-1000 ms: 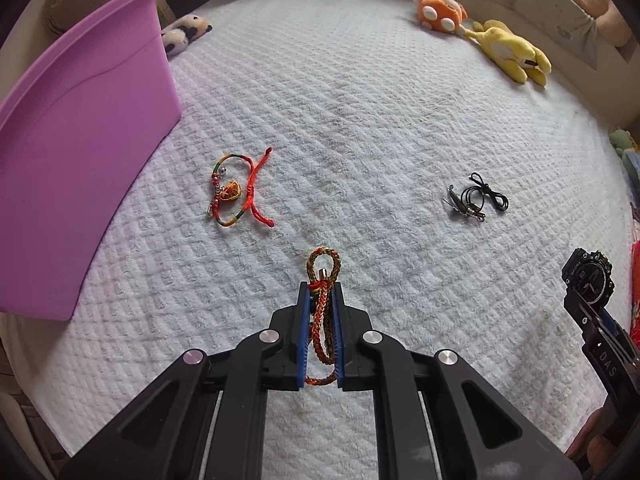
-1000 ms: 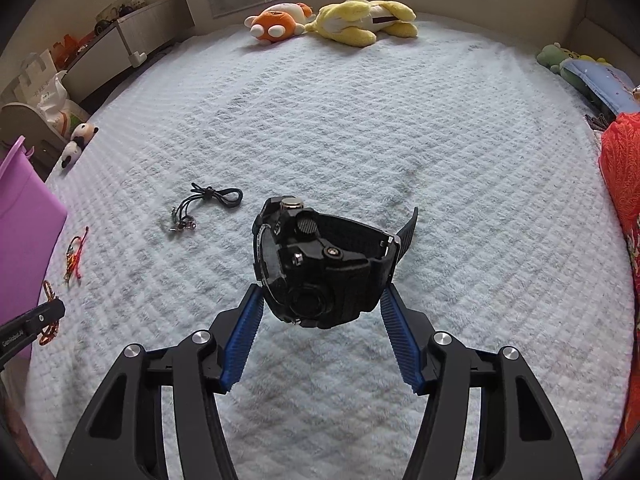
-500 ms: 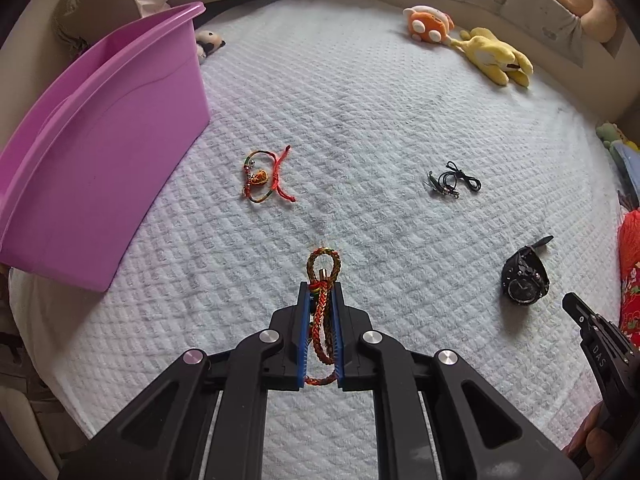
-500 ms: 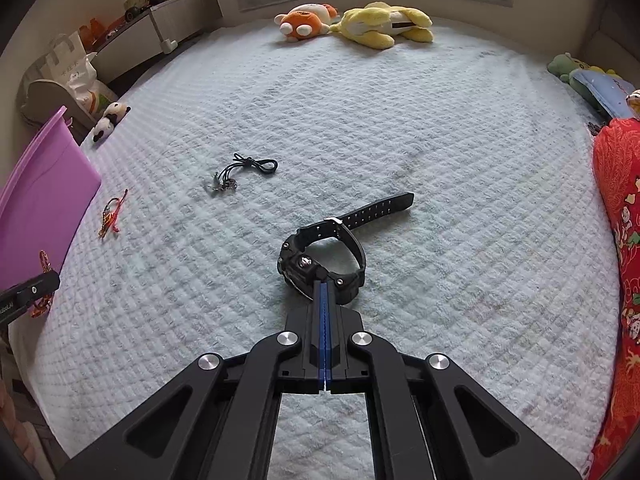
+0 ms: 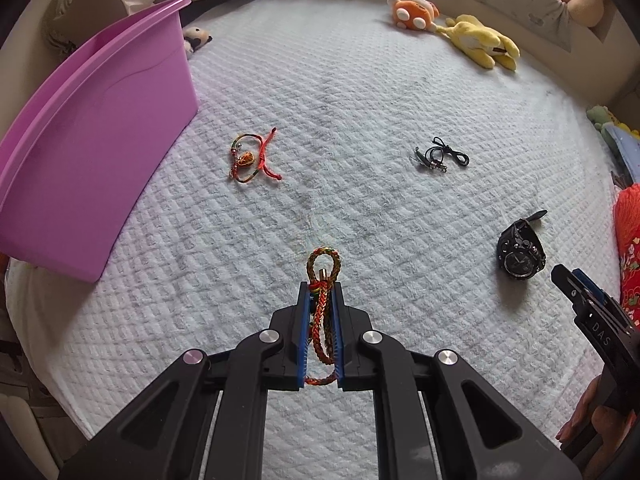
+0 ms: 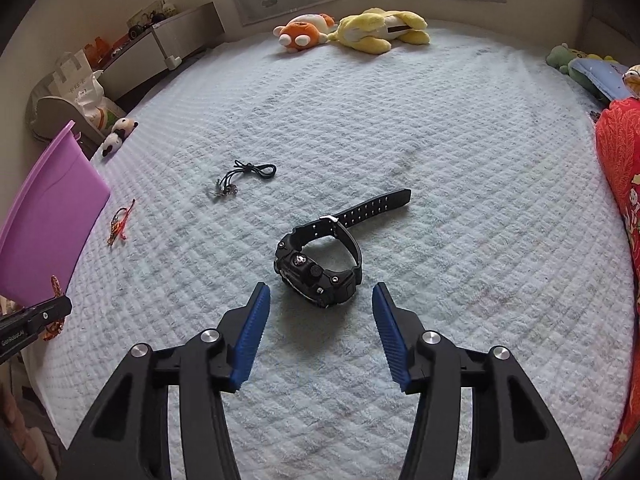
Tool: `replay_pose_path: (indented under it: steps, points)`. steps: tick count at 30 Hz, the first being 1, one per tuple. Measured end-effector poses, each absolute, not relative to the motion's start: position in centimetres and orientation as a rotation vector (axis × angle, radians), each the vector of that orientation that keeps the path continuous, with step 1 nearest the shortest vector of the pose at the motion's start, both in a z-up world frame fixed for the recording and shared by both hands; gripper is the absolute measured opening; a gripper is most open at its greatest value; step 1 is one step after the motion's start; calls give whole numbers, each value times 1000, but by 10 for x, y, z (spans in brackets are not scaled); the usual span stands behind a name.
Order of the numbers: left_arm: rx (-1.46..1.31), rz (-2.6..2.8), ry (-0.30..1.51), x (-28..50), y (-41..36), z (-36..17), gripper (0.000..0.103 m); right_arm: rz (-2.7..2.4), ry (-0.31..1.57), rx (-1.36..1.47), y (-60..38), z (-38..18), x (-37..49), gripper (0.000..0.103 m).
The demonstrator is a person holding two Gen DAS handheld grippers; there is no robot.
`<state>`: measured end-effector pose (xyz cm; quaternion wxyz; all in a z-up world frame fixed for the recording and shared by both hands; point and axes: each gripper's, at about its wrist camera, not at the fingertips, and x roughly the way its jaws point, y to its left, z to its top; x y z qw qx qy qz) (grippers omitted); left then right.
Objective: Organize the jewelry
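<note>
My left gripper is shut on a braided red-and-gold bracelet, held above the white quilt. A black watch lies on the quilt just ahead of my right gripper, which is open and empty; the watch also shows in the left wrist view. A red string bracelet with a charm lies near the purple bin. A black cord necklace lies mid-quilt, also in the right wrist view.
Orange and yellow plush toys lie at the far edge. A small panda toy sits behind the bin. A red cushion borders the right side.
The right gripper let go of the watch, which now lies on the quilt, then shut and opened again while backing away. The left gripper rose with the braided bracelet.
</note>
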<state>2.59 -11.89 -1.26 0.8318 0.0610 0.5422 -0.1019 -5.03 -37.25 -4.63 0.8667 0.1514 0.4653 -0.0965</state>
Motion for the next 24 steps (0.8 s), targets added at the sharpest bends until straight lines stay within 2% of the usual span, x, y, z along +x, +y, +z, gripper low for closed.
replay_pose_path:
  steps: [9, 24]
  points:
    - [142, -217, 1158, 33, -113, -21, 10, -234, 993, 269, -366, -79, -24, 64]
    - [128, -208, 1205, 45, -106, -41, 10, -273, 1018, 258, -367, -119, 8, 71]
